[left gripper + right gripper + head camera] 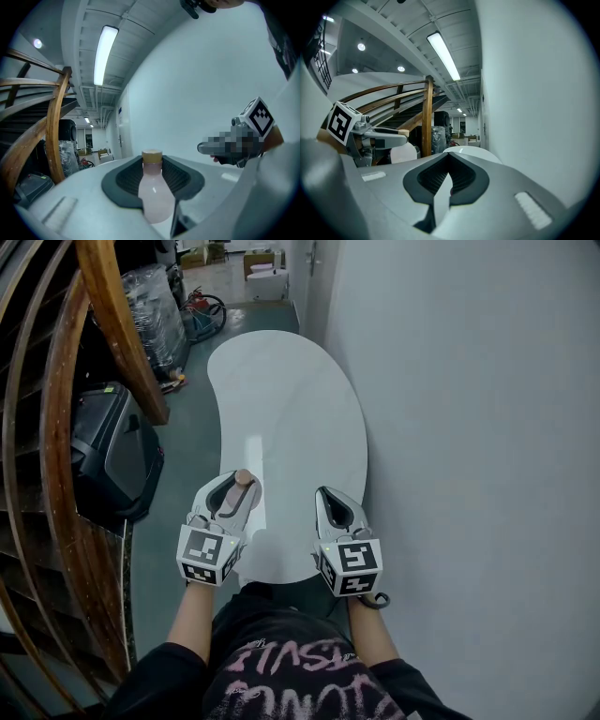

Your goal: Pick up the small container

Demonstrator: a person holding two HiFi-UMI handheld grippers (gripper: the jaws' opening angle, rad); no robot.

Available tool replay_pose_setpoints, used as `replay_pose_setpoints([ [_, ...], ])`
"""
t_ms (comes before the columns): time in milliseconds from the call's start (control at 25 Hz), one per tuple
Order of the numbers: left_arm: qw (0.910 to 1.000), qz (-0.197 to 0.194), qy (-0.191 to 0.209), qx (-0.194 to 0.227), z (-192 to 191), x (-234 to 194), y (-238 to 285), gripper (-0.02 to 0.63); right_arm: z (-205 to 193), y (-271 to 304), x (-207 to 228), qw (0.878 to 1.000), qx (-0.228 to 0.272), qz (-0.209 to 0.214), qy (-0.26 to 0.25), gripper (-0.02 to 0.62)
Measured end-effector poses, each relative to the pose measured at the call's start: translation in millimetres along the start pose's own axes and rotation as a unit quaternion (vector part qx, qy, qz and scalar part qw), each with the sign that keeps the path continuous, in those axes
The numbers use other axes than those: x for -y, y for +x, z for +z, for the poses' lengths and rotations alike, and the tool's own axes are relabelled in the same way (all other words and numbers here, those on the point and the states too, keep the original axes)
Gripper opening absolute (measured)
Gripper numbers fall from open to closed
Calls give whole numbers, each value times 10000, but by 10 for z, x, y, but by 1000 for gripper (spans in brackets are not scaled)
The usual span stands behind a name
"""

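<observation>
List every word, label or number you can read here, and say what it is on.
Nothing here is legible:
Pink lettering on the person's black shirt: upside down, partly cut off, not readable.
Black-and-white square markers on the left gripper and right gripper: patterns only, no letters.
Small pale pink plastic bottle with a tan cap, held in the left gripper: no label showing.

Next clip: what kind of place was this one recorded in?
Probably a corridor or storage end of a commercial building, not a home: a curved wooden stair railing, plastic-wrapped goods and boxes on the floor beyond the white table, and a ceiling strip light.
</observation>
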State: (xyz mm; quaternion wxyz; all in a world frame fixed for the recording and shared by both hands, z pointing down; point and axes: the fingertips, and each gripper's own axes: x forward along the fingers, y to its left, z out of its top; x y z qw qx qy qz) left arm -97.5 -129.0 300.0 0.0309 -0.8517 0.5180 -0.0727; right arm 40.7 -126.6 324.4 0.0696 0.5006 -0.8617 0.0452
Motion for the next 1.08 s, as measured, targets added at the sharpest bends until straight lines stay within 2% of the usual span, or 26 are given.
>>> replay_pose_setpoints([
  [640, 9999, -66, 68, 100, 37, 34, 41, 126, -54, -18, 117, 9999, 16, -121, 98, 9],
  [1080, 10000, -81, -8, -13, -31, 72, 109, 126, -97, 13, 180, 9999, -39, -75, 129, 9],
])
